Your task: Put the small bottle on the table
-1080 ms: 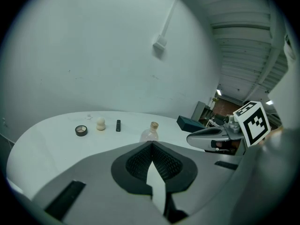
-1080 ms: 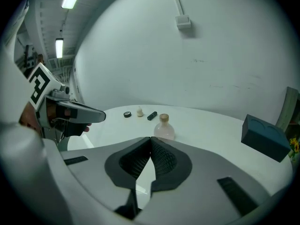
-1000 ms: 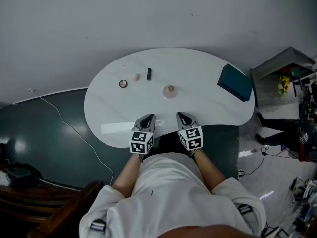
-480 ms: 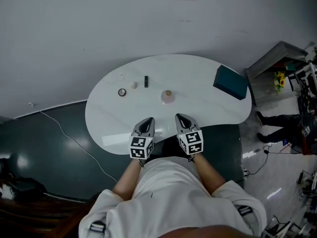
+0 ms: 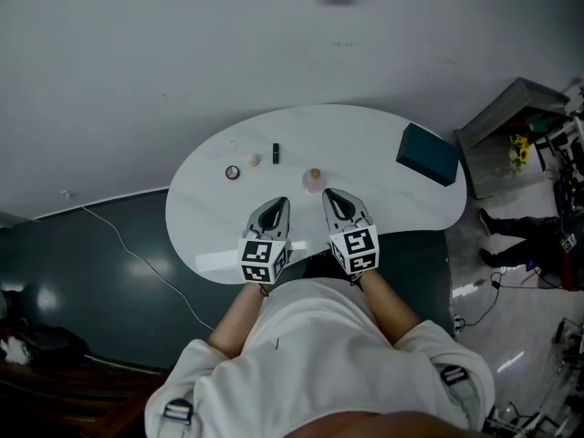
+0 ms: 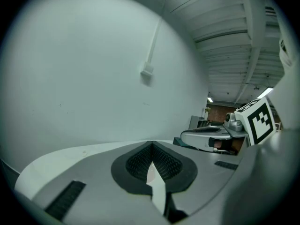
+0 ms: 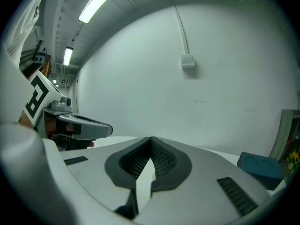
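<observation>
On the white oval table (image 5: pixel 392 199) stands a small pinkish bottle (image 5: pixel 315 180) with a tan cap, near the middle. My right gripper (image 5: pixel 331 195) is just in front of it, a little to its right, shut and holding nothing. My left gripper (image 5: pixel 277 204) hovers beside it over the table's front part, also shut and holding nothing. In the left gripper view the pads (image 6: pixel 152 161) meet with nothing between them, and the right gripper (image 6: pixel 208 138) shows off to the side. In the right gripper view the pads (image 7: pixel 150 158) also touch.
A small black item (image 5: pixel 276 154), a beige knob (image 5: pixel 254 161) and a round disc (image 5: pixel 233 172) lie at the table's back left. A teal box (image 5: pixel 431 153) sits at the right end. Dark floor lies to the left, with a cable (image 5: pixel 128 245). Shelving and clutter stand at the right.
Both grippers have moved forward over the table, closing on the small bottle. The head view shifted a little. The jaws stayed shut.
</observation>
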{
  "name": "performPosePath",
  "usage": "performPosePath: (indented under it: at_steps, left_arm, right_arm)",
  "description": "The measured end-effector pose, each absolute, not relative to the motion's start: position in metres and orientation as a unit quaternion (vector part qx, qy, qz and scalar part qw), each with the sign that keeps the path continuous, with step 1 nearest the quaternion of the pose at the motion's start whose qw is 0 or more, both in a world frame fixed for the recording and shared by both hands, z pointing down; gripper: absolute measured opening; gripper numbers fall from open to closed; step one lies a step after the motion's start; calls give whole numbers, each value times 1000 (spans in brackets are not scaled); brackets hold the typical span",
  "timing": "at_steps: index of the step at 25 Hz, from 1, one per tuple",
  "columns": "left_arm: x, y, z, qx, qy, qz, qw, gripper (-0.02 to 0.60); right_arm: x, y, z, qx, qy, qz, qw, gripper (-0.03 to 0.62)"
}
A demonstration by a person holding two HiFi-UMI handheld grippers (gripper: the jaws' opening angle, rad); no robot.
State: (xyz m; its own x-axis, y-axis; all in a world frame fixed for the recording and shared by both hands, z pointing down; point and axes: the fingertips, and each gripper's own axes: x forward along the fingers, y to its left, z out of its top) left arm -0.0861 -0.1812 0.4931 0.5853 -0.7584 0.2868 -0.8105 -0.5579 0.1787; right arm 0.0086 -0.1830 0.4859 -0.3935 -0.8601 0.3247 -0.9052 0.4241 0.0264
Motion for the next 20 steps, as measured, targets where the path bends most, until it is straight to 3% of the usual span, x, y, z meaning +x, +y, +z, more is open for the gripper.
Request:
performPosePath:
  at_steps: [11,20]
  left_arm:
    - [-104,-202,423,870,-482,27,100,12]
    - [-109,-206,414,865,-496,29,71,12]
  right_arm:
    - [15,-209,416,543,-833,21,105,-3]
    - [33,-211,404,561,-821,4,104,-3]
